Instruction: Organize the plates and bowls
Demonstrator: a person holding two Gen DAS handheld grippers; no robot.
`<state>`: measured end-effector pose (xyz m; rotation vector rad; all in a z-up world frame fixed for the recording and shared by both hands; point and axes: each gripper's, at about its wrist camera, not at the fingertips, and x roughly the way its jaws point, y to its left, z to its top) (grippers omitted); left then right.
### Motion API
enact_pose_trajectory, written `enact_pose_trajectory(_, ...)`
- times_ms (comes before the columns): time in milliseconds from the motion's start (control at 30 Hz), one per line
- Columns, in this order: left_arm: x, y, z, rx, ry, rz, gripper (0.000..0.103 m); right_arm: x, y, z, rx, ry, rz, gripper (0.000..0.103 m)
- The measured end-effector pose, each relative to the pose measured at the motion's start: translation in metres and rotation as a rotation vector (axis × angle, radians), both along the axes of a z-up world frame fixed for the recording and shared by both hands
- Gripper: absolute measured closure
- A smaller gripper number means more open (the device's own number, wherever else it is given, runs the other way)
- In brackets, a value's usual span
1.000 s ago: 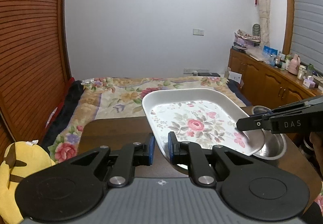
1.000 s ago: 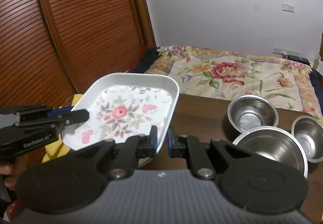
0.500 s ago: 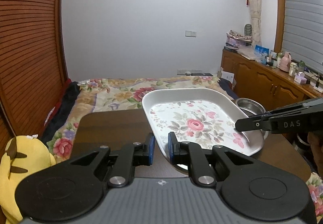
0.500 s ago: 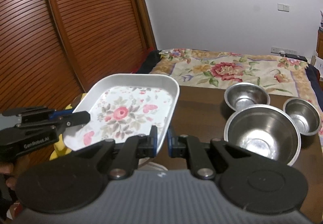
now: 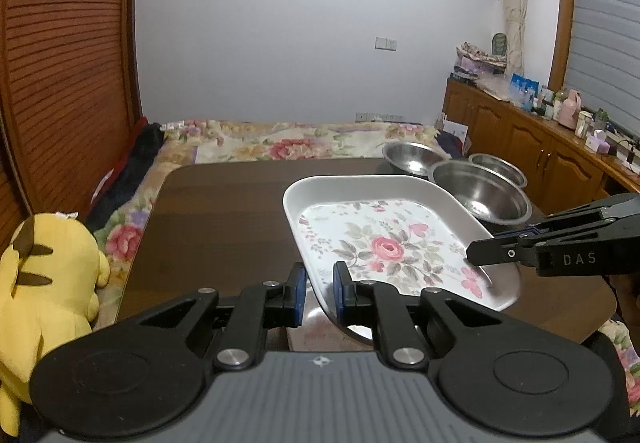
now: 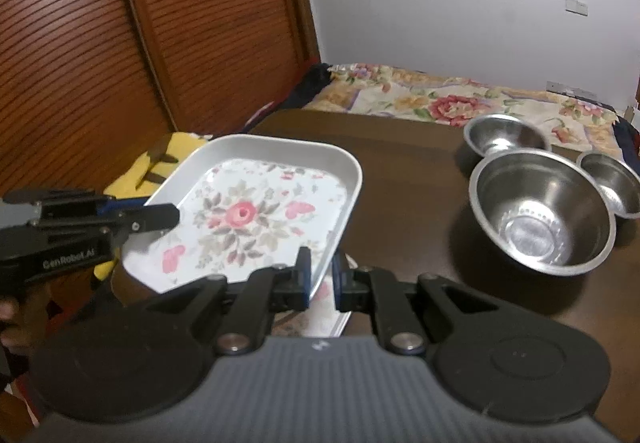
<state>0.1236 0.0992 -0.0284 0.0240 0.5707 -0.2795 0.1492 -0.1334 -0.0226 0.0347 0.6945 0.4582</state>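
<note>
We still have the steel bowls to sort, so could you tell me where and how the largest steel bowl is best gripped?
Take the largest steel bowl by its thin rolled rim, one finger inside and one outside. It sits upright and open-topped. Come from above on the near side, since two smaller bowls crowd its far edge. Both grippers are now shut on the floral tray.

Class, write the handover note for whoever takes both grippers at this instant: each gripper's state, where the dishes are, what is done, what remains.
Left gripper: shut on the near-left rim of the floral tray.
Right gripper: shut on the tray's opposite rim.
The tray is held tilted above the dark table, over another tray of which only a part shows beneath it.
Three steel bowls stand apart on the table: large bowl, far bowl, small bowl.
Done: tray lifted by both grippers.
Left: probably set the tray down, then stack the bowls.
</note>
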Motion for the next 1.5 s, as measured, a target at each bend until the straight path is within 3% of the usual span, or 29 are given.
enact_pose_trajectory(333, -0.008, 0.002, -0.035, -0.011, 0.066, 0.002, 0.087, -0.011, 0.006, -0.022, -0.019, 0.027, -0.003, 0.091)
enact_pose_trajectory(933, -0.002, -0.003, -0.056, -0.016, 0.098, 0.012, 0.087, -0.018, 0.012, -0.036, -0.031, 0.009, -0.044, 0.091)
enact_pose_trajectory(1067, -0.002, -0.001, -0.061, -0.034, 0.079, 0.014, 0.087, -0.024, 0.017, -0.036, -0.05, -0.034, -0.052, 0.09)
enact_pose_trajectory(1233, -0.001, 0.002, -0.069, -0.039, 0.088, 0.029, 0.088, -0.024, 0.011, -0.047, -0.001, -0.013, -0.073, 0.09)
enact_pose_trajectory(1500, -0.005, 0.005, -0.057, -0.028, 0.023, 0.048, 0.084, -0.026, 0.003, -0.043, 0.056, -0.037, -0.086, 0.089)
